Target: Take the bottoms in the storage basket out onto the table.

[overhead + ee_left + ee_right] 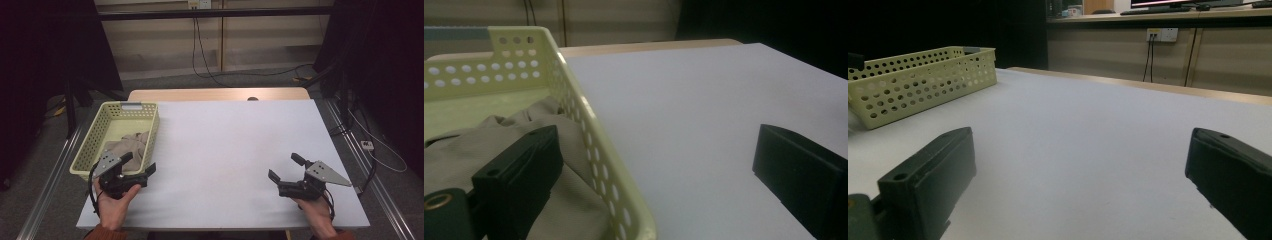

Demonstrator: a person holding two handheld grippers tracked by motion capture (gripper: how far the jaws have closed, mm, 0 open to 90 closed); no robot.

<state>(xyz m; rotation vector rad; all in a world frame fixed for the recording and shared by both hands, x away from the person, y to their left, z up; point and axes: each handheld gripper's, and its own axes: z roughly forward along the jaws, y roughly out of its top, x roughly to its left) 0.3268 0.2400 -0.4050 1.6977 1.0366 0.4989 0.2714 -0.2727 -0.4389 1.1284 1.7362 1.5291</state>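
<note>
We see the left gripper at the tabletop's near-left corner, jaws wide apart and straddling the basket's right wall: one jaw over the cloth inside, the other over the tabletop. The cloth lies in the basket's near end, along the table's left edge. The right gripper, jaws apart and empty, hovers near the near-right corner.
</note>
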